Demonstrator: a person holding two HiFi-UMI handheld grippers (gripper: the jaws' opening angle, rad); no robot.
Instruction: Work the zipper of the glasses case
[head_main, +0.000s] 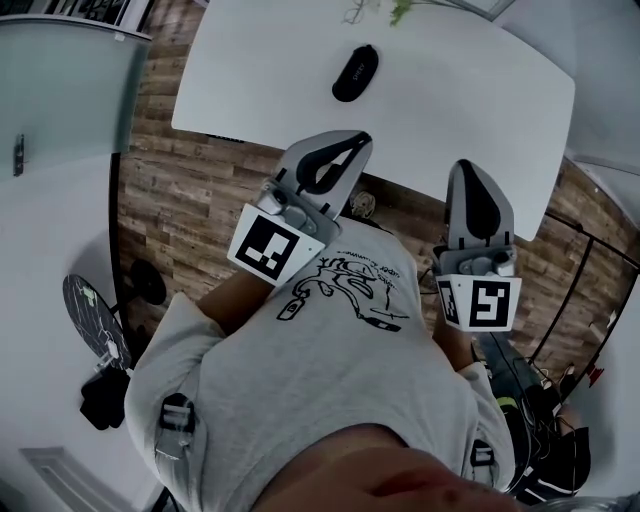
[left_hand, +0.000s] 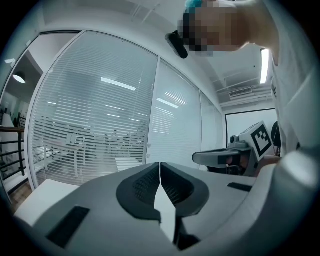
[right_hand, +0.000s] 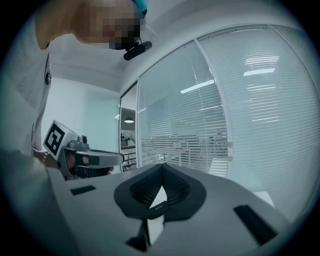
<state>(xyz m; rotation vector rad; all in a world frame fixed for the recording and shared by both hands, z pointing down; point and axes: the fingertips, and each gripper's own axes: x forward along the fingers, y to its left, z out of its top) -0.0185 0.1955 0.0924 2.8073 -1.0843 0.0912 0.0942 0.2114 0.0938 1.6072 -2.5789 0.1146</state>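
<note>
The black zippered glasses case lies on the white table, toward its far side. Both grippers are held level in front of the person's chest, short of the case and well apart from it. My left gripper reaches just over the table's near edge, its jaws touching at the tips with nothing between them. My right gripper hovers near the table's front right edge, jaws also shut and empty. Each gripper shows in the other's view: the right gripper and the left gripper. The case is in neither gripper view.
A glass partition with blinds fills both gripper views. A plant sprig lies at the table's far edge. A floor fan stands left on the wooden floor; bags and cables lie at the right.
</note>
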